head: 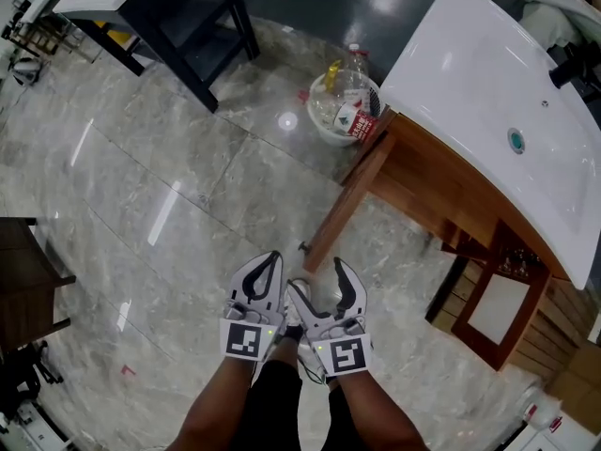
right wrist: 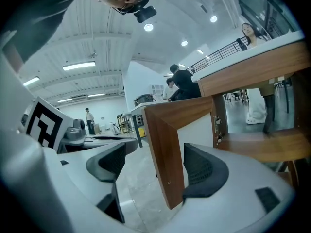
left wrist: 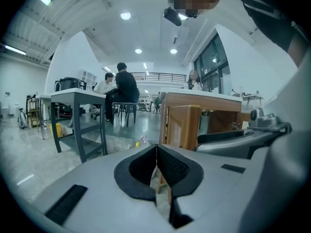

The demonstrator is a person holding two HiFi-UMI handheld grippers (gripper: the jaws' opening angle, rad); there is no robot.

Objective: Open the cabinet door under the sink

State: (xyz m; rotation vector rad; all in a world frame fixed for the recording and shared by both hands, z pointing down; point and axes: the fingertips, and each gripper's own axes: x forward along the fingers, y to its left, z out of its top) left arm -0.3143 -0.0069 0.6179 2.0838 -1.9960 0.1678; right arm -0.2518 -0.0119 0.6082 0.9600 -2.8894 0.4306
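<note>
**Operator:** Describe the work area.

**Supervisor:** The area has a polished stone floor [head: 160,186]. At the right, a white sink [head: 488,92] sits on a wooden cabinet [head: 451,205]. The cabinet door [right wrist: 163,149] below the sink stands swung out toward the operator. Its free edge is near both grippers.

**Operator:** What is the finger state?

**Supervisor:** The right gripper [right wrist: 159,165] has its fingers spread, with the door's edge between them but not clamped. One pad is just beside the white panel and the other is apart from the wood. The left gripper [left wrist: 156,154] has its fingers pressed together on nothing.

**Operator:** What are the likely faults from here?

**Supervisor:**
1. If the door is pulled while the fingers are spread, the edge may slide out and the door will probably stall.
2. If the fingers close off-square on the narrow frame, the grip may twist and slip.
3. The idle left gripper is just beside the right one and could be struck by the swinging door.
</note>
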